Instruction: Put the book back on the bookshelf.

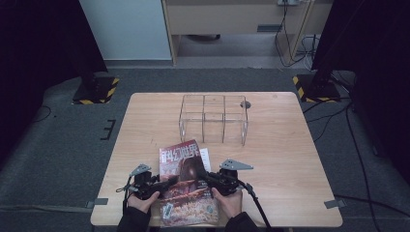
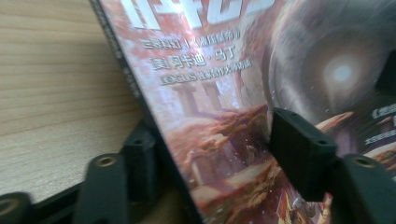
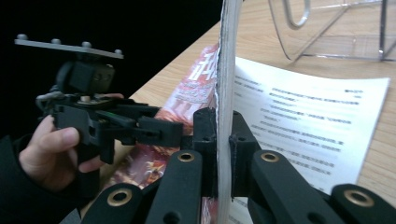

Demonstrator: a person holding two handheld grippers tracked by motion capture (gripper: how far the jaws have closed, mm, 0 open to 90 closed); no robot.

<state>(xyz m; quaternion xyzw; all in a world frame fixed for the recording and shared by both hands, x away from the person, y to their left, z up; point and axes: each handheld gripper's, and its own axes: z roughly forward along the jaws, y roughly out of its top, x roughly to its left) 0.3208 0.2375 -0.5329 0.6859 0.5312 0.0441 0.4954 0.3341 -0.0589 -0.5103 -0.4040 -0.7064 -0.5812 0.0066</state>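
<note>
A magazine (image 1: 183, 162) with a red cover lies at the near edge of the wooden table (image 1: 285, 159), partly lifted between both hands. My right gripper (image 1: 200, 175) comes in from the right; in the right gripper view its jaws (image 3: 223, 135) are clamped on the magazine's page edge (image 3: 227, 70), which stands upright and edge-on. My left gripper (image 1: 169, 182) reaches in from the left. In the left gripper view it (image 2: 219, 154) straddles the slanted cover (image 2: 219, 107), one jaw behind the spine and one over the cover, with a wide gap between them.
A white printed sheet (image 3: 303, 116) lies flat under the magazine's far right side (image 1: 206, 155). A clear divided rack (image 1: 213, 118) stands at the middle back of the table. A hand holding the left gripper (image 3: 163, 130) is in the right gripper view.
</note>
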